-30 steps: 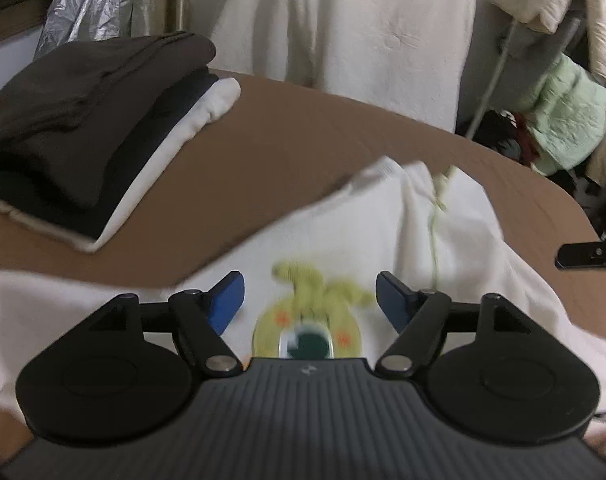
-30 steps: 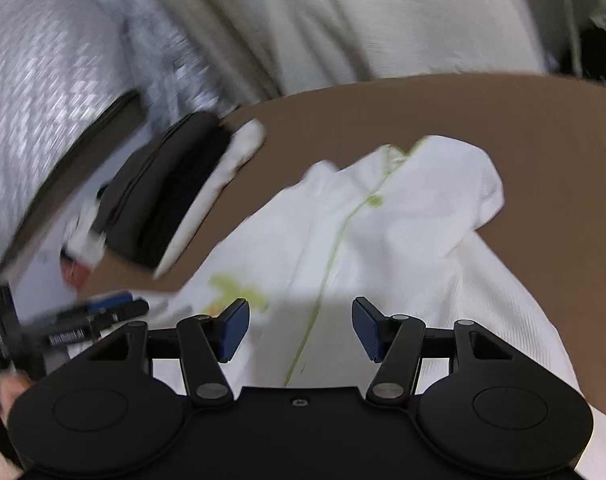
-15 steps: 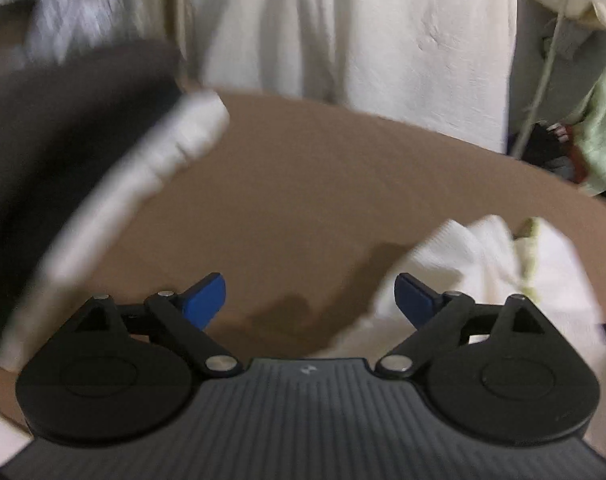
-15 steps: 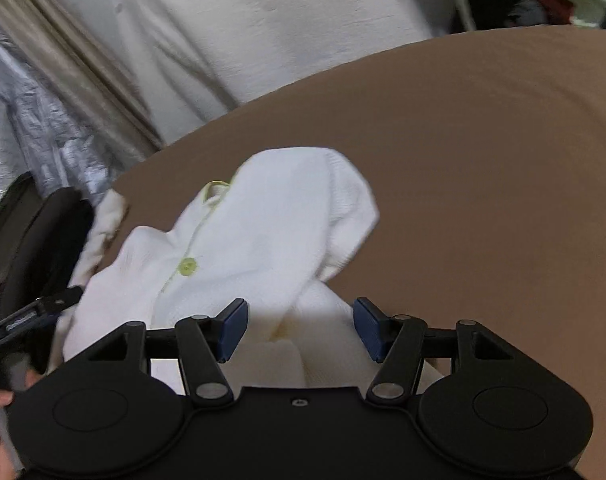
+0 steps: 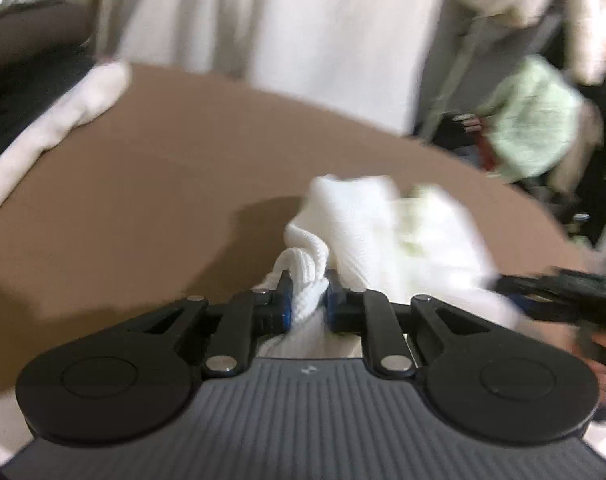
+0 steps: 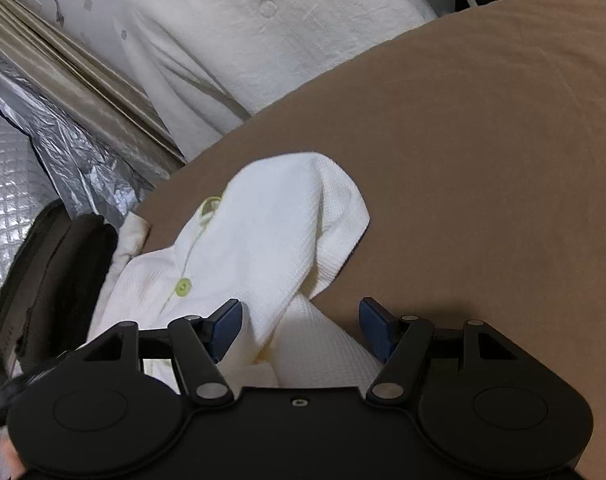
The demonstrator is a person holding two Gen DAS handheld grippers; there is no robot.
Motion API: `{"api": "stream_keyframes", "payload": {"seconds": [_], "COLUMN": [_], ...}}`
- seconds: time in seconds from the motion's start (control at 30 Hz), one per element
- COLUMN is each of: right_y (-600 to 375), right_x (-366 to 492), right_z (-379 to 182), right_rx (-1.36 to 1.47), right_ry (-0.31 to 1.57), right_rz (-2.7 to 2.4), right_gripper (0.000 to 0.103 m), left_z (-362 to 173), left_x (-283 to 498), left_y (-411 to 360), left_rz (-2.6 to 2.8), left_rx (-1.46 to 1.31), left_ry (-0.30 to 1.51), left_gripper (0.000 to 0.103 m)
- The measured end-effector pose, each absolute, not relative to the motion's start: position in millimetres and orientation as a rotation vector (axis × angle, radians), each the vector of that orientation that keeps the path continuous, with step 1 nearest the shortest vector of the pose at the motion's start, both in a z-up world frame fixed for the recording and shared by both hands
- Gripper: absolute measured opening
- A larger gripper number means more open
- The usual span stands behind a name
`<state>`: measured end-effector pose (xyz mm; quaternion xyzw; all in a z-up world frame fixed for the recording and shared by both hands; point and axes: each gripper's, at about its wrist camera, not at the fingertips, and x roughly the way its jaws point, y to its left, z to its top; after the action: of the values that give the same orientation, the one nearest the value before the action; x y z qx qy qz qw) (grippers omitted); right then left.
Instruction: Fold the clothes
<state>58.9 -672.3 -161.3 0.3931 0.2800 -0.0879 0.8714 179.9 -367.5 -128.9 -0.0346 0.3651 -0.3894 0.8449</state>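
A white waffle-knit garment (image 6: 271, 232) with yellow-green buttons lies bunched on the brown surface (image 6: 483, 152). In the left wrist view the same white garment (image 5: 383, 220) is blurred, and my left gripper (image 5: 306, 300) is shut on a ribbed edge of it. My right gripper (image 6: 301, 326) hovers open over a fold of the garment, its blue pads on either side of the cloth without pinching it. The right gripper's fingers (image 5: 559, 284) show at the right edge of the left wrist view.
A stack of folded dark and white clothes (image 6: 59, 276) sits at the left of the brown surface. A white quilted cover (image 6: 263, 32) and silver foil sheeting (image 6: 63, 148) stand behind. A pale green item (image 5: 535, 120) and clutter lie at the far right.
My left gripper went from open to shut on the garment's ribbed edge. The right gripper stayed open and moved closer over the bunched cloth, which gathered into a smaller heap.
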Motion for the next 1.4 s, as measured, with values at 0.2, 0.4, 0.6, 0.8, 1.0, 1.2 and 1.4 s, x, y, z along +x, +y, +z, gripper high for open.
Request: {"api": "stream_keyframes", "payload": {"seconds": [0.2, 0.4, 0.6, 0.8, 1.0, 1.2, 1.4], "right_y": [-678.9, -673.6, -627.9, -594.4, -560.3, -522.5, -550.6], "right_x": [45.5, 54.6, 66.9, 33.1, -3.2, -31.4, -63.2], "right_z": [-153.0, -168.7, -152.3, -124.9, -111.1, -125.0, -96.5], "right_rx": [0.879, 0.905, 0.732, 0.644, 0.525, 0.351, 0.455], "right_ry": [0.529, 0.526, 0.573, 0.758, 0.87, 1.02, 0.826], "right_rz": [-0.142, -0.128, 0.121, 0.109, 0.248, 0.408, 0.341], "right_gripper": [0.07, 0.072, 0.042, 0.019, 0.022, 0.039, 0.04], "left_z": [-134.3, -150.8, -141.4, -103.5, -110.7, -117.5, -119.3], "left_x": [62.8, 54.9, 68.4, 79.2, 98.8, 61.7, 13.1], "left_y": [-347.3, -339.7, -322.1, -285.2, -276.5, -303.3, -328.4], "left_rz": [-0.975, -0.952, -1.017, -1.123, -1.027, -1.188, -1.415], "left_rx": [0.207, 0.186, 0.066, -0.091, -0.192, -0.078, 0.111], "left_ry": [0.902, 0.998, 1.021, 0.87, 0.807, 0.787, 0.734], "left_gripper": [0.013, 0.014, 0.022, 0.074, 0.074, 0.074, 0.074]}}
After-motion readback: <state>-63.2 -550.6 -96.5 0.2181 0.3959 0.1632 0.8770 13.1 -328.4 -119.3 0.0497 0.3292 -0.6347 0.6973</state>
